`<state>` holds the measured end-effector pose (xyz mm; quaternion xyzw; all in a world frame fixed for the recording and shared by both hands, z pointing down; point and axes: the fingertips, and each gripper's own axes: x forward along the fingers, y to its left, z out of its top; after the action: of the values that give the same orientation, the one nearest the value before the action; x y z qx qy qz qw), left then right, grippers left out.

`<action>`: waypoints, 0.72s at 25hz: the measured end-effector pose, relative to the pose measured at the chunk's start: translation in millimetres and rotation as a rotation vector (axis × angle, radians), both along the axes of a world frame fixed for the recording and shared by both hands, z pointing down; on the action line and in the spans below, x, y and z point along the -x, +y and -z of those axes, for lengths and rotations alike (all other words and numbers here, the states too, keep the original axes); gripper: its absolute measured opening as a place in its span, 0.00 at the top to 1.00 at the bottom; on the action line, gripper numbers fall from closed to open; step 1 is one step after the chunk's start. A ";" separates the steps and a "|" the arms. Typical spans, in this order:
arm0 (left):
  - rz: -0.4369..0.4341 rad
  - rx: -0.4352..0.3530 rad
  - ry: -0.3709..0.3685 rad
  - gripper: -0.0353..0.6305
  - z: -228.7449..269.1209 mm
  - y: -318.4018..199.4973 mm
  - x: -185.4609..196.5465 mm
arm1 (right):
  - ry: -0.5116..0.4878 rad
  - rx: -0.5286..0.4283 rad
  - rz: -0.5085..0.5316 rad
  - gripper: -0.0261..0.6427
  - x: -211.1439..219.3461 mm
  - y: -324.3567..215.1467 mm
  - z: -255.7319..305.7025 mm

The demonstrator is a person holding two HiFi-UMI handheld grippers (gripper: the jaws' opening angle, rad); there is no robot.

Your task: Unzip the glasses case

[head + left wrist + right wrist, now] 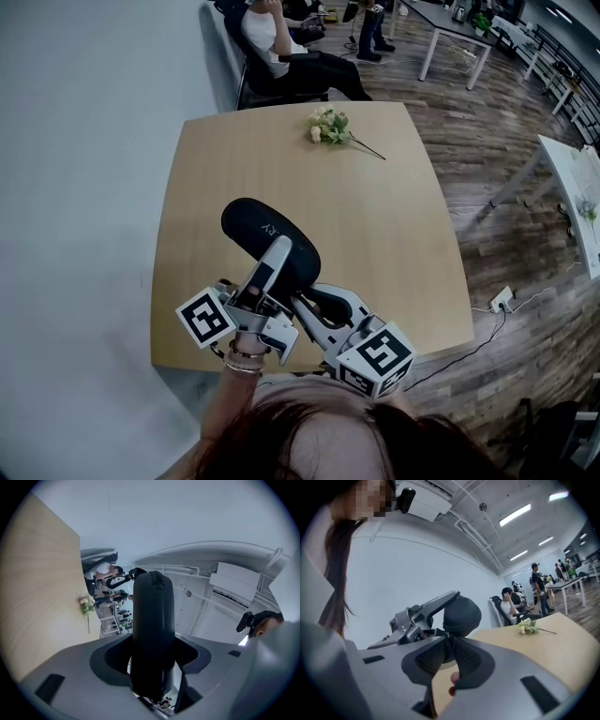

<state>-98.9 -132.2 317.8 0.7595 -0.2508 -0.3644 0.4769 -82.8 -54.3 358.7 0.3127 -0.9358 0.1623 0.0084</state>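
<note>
A black oval glasses case is held up over the wooden table. My left gripper is shut on it across its width; in the left gripper view the case runs lengthwise between the jaws of that gripper. My right gripper comes in from the lower right to the case's near end. In the right gripper view the right gripper has its jaws almost together, pinched on a thin dark tab at the end of the case, apparently the zipper pull. The zipper itself is hidden.
A small bunch of pale flowers lies at the table's far edge. A person sits in a chair beyond it. A grey wall runs along the left. White tables and a power strip are on the floor at right.
</note>
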 end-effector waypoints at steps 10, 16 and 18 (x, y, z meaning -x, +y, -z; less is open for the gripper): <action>0.027 0.012 -0.054 0.56 -9.5 -1.0 1.6 | 0.070 -0.057 -0.018 0.93 -1.6 1.9 -7.7; 0.066 0.001 -0.111 0.56 -14.2 -0.3 5.7 | 0.094 -0.056 -0.014 0.94 -2.4 2.6 -14.3; 0.076 0.004 -0.112 0.56 -15.5 -0.7 7.8 | 0.096 -0.056 -0.017 0.94 -3.1 3.0 -15.3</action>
<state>-106.7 -132.9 333.2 0.7675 -0.3065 -0.3389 0.4495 -79.6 -51.2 374.0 0.3282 -0.9359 0.1208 0.0431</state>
